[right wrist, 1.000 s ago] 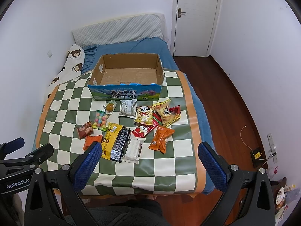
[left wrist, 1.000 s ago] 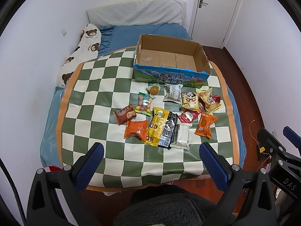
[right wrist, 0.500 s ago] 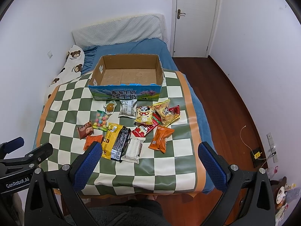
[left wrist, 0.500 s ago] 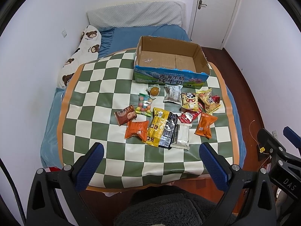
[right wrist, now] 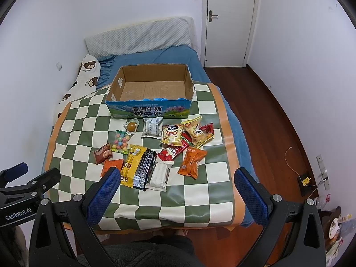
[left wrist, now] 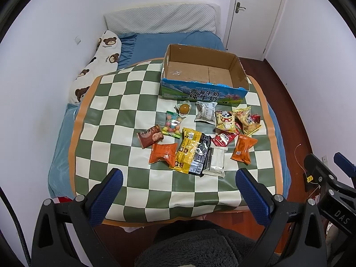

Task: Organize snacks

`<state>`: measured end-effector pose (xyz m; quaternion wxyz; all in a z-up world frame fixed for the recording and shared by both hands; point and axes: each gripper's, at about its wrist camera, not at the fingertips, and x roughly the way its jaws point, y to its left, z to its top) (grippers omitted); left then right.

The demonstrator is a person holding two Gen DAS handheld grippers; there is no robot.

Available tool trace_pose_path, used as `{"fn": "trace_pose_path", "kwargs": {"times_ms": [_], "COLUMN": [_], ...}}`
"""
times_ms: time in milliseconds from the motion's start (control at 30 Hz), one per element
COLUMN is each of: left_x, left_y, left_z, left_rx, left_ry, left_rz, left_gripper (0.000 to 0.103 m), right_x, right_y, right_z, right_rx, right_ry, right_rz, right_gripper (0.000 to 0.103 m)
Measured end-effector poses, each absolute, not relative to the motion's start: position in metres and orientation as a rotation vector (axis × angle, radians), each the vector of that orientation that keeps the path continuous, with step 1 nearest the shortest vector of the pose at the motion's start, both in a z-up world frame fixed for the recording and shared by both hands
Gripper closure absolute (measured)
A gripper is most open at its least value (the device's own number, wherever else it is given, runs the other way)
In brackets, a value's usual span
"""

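Nothing has shifted: we keep our left gripper and right gripper spread wide, holding nothing, above the scattered snack packets, facing the open empty cardboard box.

Cloth left half bare; snacks crowd approach to box.

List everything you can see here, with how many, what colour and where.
box: 1, brown inside, blue front, empty, far end of mat
mat: 1, green and cream checks, on bed
snack packs: about 13, orange, yellow, black, white, red, brown, in front of box
bed: 1, blue sheet, under mat
pillow: 1, grey, by wall
bear cushion: 1, white, left of bed
door: 1, white, shut
left gripper: 1, blue pads, open
right gripper: 1, blue pads, open
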<state>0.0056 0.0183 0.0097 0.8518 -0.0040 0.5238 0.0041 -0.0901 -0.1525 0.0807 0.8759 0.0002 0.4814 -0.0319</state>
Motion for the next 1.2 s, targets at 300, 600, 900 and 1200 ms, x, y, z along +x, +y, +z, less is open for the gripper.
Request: {"fn": "trace_pose_path", "kwargs": {"times_ms": [300, 600, 900, 1200], "left_x": [0.006, 0.047, 0.125, 0.186], "left_y": [0.022, 0.036, 0.016, -0.037], "left_z": [0.01, -0.044, -0.169, -0.309], "left_rx": [-0.017, 0.036, 0.136, 0.3], "left_ry": [1.101, 1.138, 1.344, 1.584], "left_rz": [0.014, 0.068, -0.034, -0.166], "left_gripper": [0.0, 0.0, 0.001, 0.002], "right_x": [-0.096, -0.071, -0.014, 0.025], "right_y": [-0.144, -0.155, -0.192, -0.203], "right_z": [0.086, 0.044, -0.083, -0.201], "right_rx": [0.0, 0.069, 0.223, 0.308], "right_ry": [0.999, 1.065, 1.239, 1.383], "right_rz": [-0.057, -0.064, -0.096, -0.042], "right_gripper": [0.0, 0.0, 0.001, 0.017]}}
